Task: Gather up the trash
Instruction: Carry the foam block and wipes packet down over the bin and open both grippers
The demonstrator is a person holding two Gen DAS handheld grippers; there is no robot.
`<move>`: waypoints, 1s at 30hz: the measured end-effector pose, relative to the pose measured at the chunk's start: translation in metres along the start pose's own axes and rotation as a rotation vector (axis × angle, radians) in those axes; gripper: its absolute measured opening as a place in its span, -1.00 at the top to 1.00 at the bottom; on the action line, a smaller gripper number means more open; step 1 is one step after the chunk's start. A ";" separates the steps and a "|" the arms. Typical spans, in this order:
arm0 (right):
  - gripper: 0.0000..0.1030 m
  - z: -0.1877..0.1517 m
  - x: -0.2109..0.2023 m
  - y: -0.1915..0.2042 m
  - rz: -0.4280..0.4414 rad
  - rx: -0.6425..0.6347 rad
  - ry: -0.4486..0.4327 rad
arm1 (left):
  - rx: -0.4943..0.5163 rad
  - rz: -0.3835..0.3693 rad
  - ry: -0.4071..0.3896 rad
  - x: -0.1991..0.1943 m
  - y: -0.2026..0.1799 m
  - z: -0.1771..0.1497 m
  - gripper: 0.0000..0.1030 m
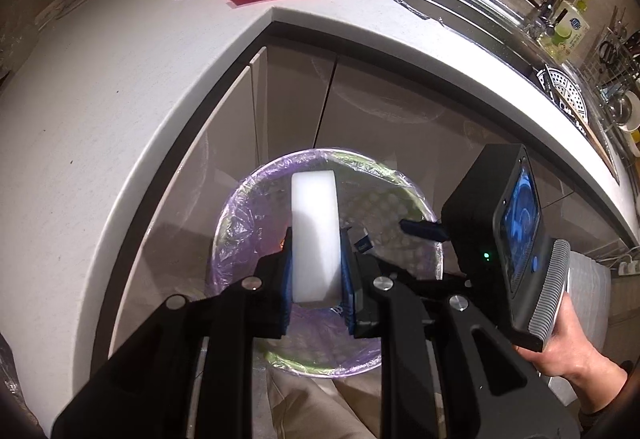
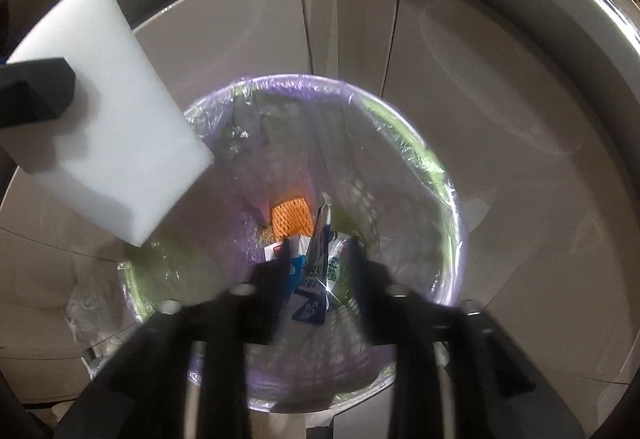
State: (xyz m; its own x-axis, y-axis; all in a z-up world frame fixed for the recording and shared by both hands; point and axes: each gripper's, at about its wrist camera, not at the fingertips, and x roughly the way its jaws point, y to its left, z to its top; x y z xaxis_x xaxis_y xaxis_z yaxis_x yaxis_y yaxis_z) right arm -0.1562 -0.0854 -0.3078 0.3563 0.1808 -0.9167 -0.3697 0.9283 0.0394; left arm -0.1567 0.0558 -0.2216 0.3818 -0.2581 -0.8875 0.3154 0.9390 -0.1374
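White foam block (image 1: 316, 235) clamped edge-on in left gripper (image 1: 318, 271), lower centre, over lined bin (image 1: 240, 207). Probably light, squashy: pinch broad faces gently. Right gripper (image 2: 320, 271) spread, carton (image 2: 316, 275) loose between its fingers.

Bin mouth (image 2: 448, 175) open below; white foam block (image 2: 104, 111) crowds left side; counter edge (image 1: 168, 143) behind.

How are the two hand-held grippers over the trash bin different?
The left hand-held gripper squeezes a white foam block; the right hand-held gripper has its fingers spread, pressing on nothing, with a blue-and-white carton loose between them. Both point down into the purple-lined trash bin.
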 end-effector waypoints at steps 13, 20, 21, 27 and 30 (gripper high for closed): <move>-0.53 0.005 -0.068 -0.002 -0.017 0.014 -0.090 | 0.010 -0.007 0.040 0.026 -0.001 0.000 0.63; -0.61 0.005 -0.097 -0.011 -0.047 0.038 -0.120 | 0.023 -0.032 0.105 0.060 -0.011 -0.006 0.62; -0.61 0.004 -0.098 -0.014 -0.048 0.043 -0.123 | 0.025 -0.032 0.117 0.065 -0.012 -0.007 0.62; -0.62 -0.004 -0.105 -0.026 -0.053 0.080 -0.126 | 0.052 -0.011 0.159 0.087 -0.018 -0.012 -0.25; -0.62 -0.005 -0.106 -0.031 -0.058 0.094 -0.126 | 0.058 -0.004 0.164 0.091 -0.020 -0.011 -0.40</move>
State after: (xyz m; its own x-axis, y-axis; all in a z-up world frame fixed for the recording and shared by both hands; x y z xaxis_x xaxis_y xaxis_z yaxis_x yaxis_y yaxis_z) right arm -0.1865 -0.1352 -0.2141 0.4814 0.1597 -0.8618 -0.2659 0.9635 0.0300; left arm -0.1377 0.0161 -0.3041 0.2356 -0.2165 -0.9474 0.3680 0.9222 -0.1192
